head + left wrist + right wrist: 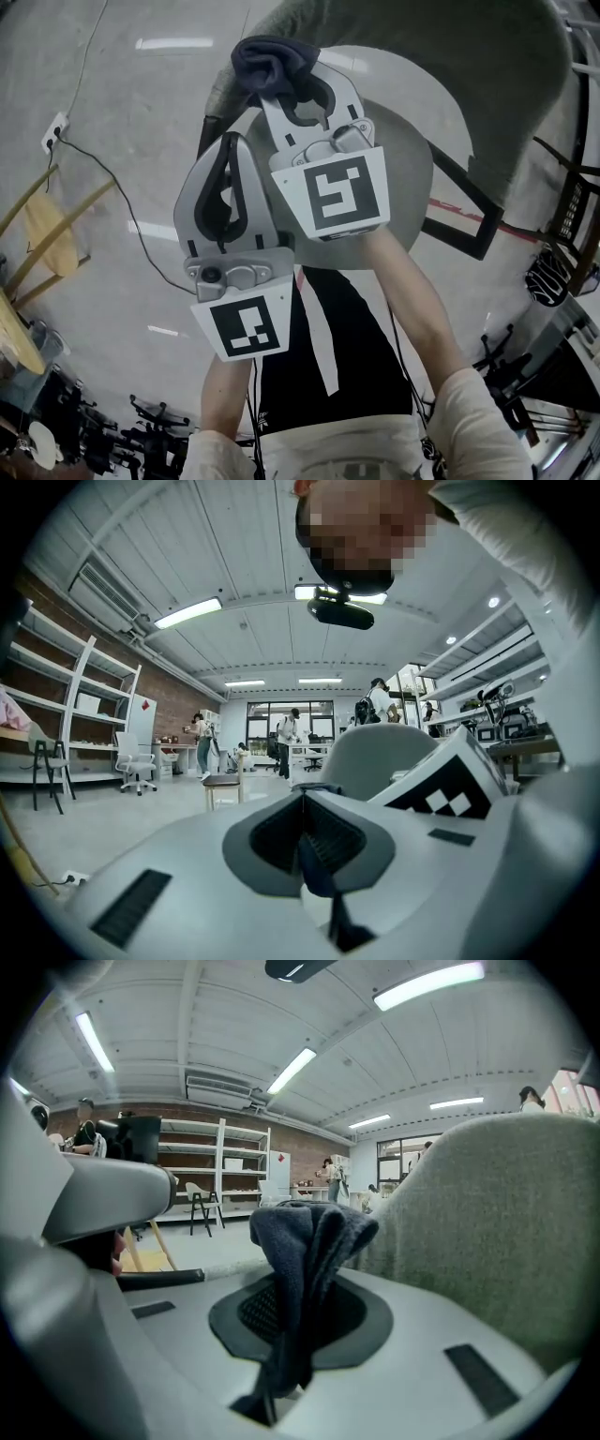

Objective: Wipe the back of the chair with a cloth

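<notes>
In the head view the chair's grey-green fabric back [450,66] curves across the top right, with its pale seat [412,141] below it. My right gripper [286,89] is shut on a dark blue cloth [272,58], which bunches over its tips right beside the chair back's left edge. In the right gripper view the cloth [309,1241] hangs between the jaws, and the chair back [497,1232] fills the right side. My left gripper [230,142] sits lower left of the right one, shut with nothing in it. The left gripper view shows the chair back [375,752] beyond its tips.
A wooden chair with a yellow cushion [52,234] stands at the left, near a power strip and cable [56,131] on the floor. A black frame [464,211] lies beside the seat, with dark stands [567,225] at the right. Shelves [66,714] and people are far off.
</notes>
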`<state>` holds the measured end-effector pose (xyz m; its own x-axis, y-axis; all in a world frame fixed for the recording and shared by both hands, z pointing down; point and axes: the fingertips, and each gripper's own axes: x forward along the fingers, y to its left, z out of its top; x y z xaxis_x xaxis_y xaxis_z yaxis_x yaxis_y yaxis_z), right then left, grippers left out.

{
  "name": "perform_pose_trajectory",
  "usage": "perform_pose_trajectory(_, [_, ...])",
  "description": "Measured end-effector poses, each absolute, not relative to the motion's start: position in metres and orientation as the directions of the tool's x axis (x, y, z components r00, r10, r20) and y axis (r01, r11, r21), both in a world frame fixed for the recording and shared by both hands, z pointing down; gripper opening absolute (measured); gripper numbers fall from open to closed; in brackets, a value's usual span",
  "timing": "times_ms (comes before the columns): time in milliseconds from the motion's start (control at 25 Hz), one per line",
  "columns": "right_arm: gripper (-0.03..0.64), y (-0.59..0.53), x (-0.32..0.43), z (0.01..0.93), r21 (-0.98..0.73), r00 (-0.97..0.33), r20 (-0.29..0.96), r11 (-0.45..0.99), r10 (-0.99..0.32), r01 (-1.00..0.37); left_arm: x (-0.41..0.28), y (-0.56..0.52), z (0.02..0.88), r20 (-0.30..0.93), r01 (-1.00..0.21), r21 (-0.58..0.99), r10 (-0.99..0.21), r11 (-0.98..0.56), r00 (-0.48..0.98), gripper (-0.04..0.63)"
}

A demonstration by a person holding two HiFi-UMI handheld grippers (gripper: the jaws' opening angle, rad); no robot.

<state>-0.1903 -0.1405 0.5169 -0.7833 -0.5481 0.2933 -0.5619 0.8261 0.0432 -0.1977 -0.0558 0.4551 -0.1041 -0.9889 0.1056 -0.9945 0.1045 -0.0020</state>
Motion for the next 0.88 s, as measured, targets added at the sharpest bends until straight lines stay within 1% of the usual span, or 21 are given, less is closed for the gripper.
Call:
perform_pose_trajectory(120, [0.057,-0.153,-0.183,0.518,0.072,-0.765,0.283,0.808,-0.579,-0.585,-0.192,-0.062,0.456,0.107,-0.996,-0.001,-0.990,0.095,-0.094,0.017])
perform_pose_trajectory(280, [0.057,-0.171,-0.171,0.518,0.021,-0.734,0.266,0.765,-0.625,-0.644,-0.183,-0.072,0.457,0.108,-0.997,0.001,-0.991,0.075,-0.074,0.017])
perform_pose_trajectory(720, [0.057,-0.210,-0.140,0.532,0.021,-0.661,0.285,0.694,-0.695,-0.720,-0.167,-0.104,0.468,0.125,-1.000,0.004,-0.992,0.012,-0.011,0.016])
perform_pose_trajectory(880, [0.058,-0.227,-0.116,0.537,0.012,-0.608,0.296,0.639,-0.737,-0.769,-0.157,-0.116,0.473,0.130,-1.000,0.015,-0.991,-0.017,0.019,0.016])
